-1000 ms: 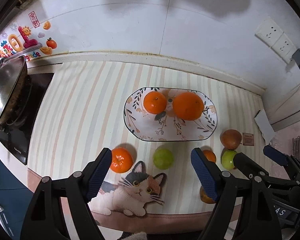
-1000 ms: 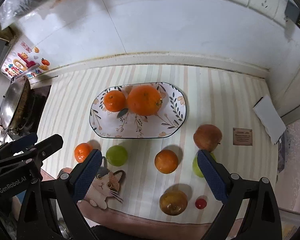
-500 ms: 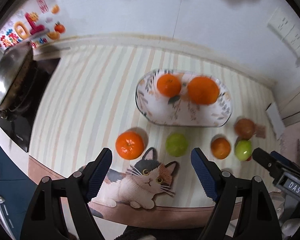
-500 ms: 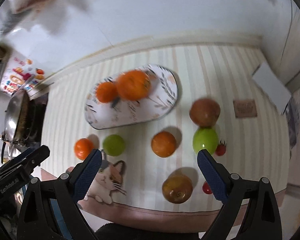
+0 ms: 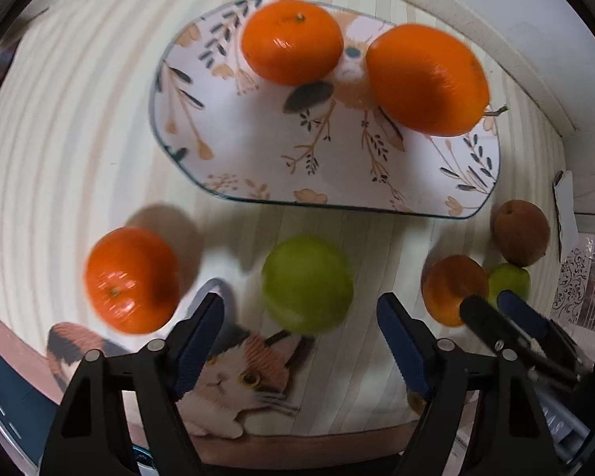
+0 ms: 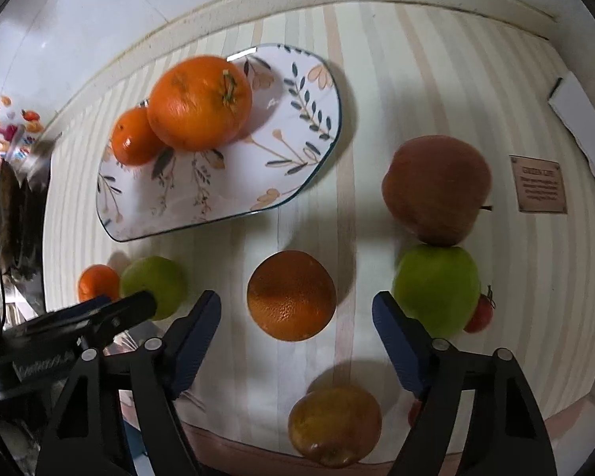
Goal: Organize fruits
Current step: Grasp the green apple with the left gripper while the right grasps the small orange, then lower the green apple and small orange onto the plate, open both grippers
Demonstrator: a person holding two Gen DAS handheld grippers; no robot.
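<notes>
The left gripper (image 5: 299, 335) hangs with fingers spread wide around the round green fruit (image 5: 307, 283) near the striped mat's front edge, likely to grasp it. The right gripper (image 6: 296, 335), equally spread and empty, frames the dimpled orange (image 6: 291, 295). Both fruits lie just before the floral oval plate (image 5: 250, 150), their probable destination, which holds two oranges.

Both my grippers point down at the mat, jaws spread wide, nothing held. Left gripper (image 5: 299, 317) sits low; its fingers (image 6: 99, 313) show at the left edge of the right view. Right gripper (image 6: 295, 315) is level beside it, fingers (image 5: 515, 317) visible from the left.
</notes>
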